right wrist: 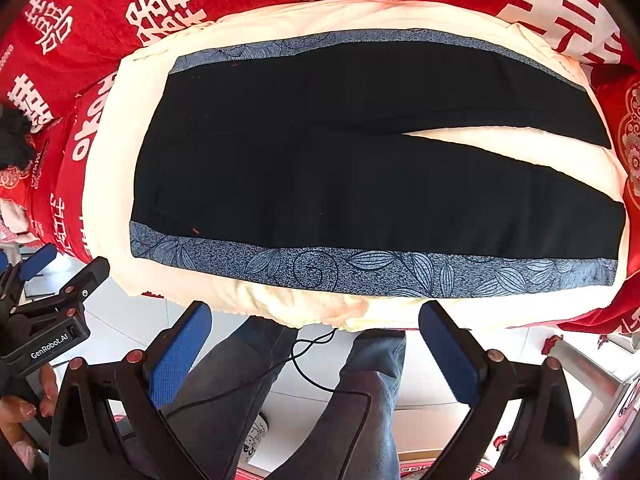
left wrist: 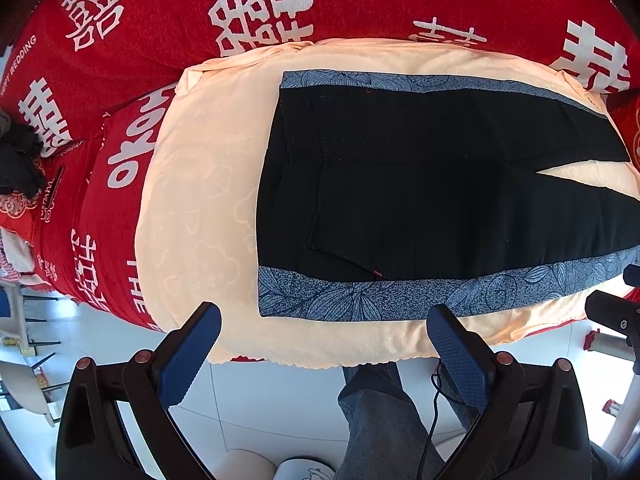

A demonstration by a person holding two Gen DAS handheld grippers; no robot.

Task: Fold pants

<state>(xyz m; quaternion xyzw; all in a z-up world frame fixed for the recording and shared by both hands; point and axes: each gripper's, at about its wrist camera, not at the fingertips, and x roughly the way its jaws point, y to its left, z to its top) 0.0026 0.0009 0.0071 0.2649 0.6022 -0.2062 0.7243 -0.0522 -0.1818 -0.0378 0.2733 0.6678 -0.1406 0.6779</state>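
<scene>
Black pants [left wrist: 400, 184] with blue leaf-patterned side stripes lie flat on a peach cloth [left wrist: 200, 208], waist to the left, legs spread in a narrow V to the right. In the right wrist view the pants [right wrist: 360, 168] fill the middle, with the near patterned stripe [right wrist: 360, 270] along the front edge. My left gripper [left wrist: 324, 332] is open, hovering just off the near edge by the waist end. My right gripper [right wrist: 316, 328] is open too, held in front of the near stripe, nothing between its fingers. The left gripper's body [right wrist: 52, 320] shows at the left of the right wrist view.
A red bedspread [left wrist: 160, 8] with white characters covers the bed under the peach cloth [right wrist: 104, 168]. The person's jeans-clad legs [right wrist: 360, 392] and a black cable [right wrist: 312, 364] are below the grippers over a white tiled floor. Dark clothing [left wrist: 18, 164] lies at the far left.
</scene>
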